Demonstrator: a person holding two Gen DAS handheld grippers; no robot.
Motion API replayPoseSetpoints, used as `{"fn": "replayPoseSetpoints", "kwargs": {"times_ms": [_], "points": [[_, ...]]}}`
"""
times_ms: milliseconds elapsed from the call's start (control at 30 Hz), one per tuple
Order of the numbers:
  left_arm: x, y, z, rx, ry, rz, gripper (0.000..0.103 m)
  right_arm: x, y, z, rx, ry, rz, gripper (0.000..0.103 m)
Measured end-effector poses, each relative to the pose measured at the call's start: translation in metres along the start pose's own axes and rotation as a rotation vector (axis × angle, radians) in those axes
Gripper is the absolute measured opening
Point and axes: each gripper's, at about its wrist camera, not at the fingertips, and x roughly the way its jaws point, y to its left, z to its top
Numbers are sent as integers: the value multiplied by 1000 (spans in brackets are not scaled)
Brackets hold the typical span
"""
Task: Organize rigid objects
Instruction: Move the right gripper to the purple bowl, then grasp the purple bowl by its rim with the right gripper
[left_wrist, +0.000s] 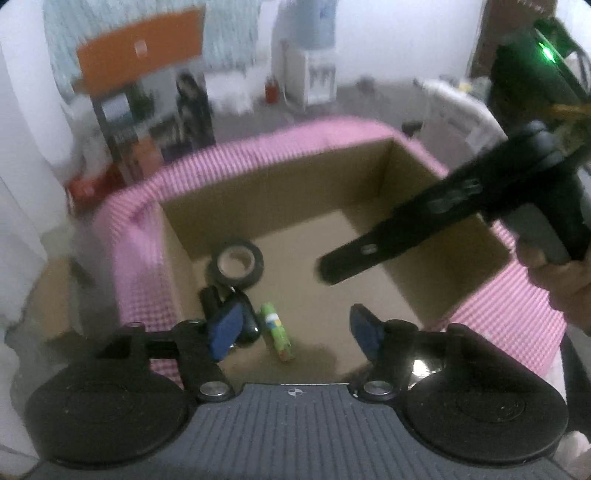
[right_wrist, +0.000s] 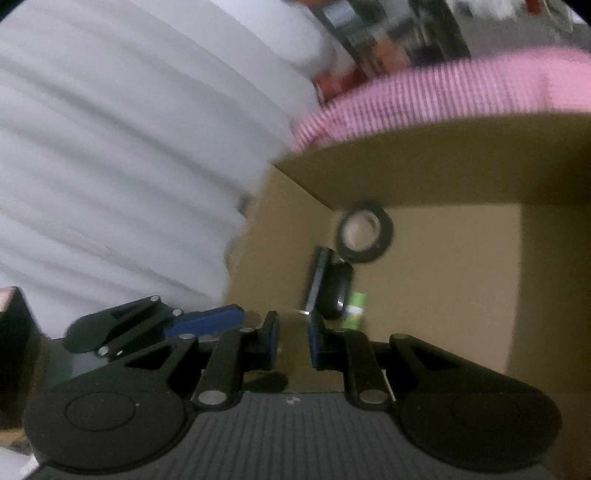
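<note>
Left-wrist view, read from left to right: the pink-and-white checked cloth (left_wrist: 129, 258) covers the table around an open cardboard box (left_wrist: 280, 192) and folds over its far rim. On the box floor lie three rigid objects, one of each kind, grouped at about 9 o'clock of the floor: a black tape roll (left_wrist: 236, 263) lying flat near the left wall, a black oblong object (left_wrist: 243, 317) just below it and partly hidden behind the left blue pad, and a green tube (left_wrist: 277, 330) just beside that, at its 3 o'clock. The left tongs (left_wrist: 291, 328) stand released above them, jaws apart and empty. The floor from centre to the right wall is bare. The right tongs (left_wrist: 325, 269) reach in from 2 o'clock over that open part, carried by a hand (left_wrist: 557, 280). Right-wrist view: white pleated fabric (right_wrist: 110, 166) fills the left side, outside the box's left wall. The right tongs (right_wrist: 293, 341) are clenched to a narrow gap, nothing between the pads. Motion blur softens both views.
</note>
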Motion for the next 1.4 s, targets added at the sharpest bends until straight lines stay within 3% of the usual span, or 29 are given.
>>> {"fn": "replayPoseSetpoints", "kwargs": {"times_ms": [100,267,433,533,633,767,1033,1400], "points": [[-31,-8,-17,-12,-70,17,74,-39,9,-26,-29,-92,49,19],[-49,-25,-60,-27,-78,29,74,-74,17,-88,-66,-182,89,20],[-34,-41,-109,-52,33,4,74,-58,13,-144,-45,-130,91,20],[-14,-50,-136,-48,122,-8,74,-33,9,-166,-48,-81,29,20],[2,-57,-154,-12,166,39,74,-4,4,-180,-54,-27,-39,20],[13,-63,-160,27,183,40,74,26,3,-187,-61,37,-60,20],[29,-73,-169,72,176,53,75,51,11,-200,-129,48,-123,20],[31,-96,-155,148,137,-9,68,29,-1,-208,-95,3,-161,19]]}}
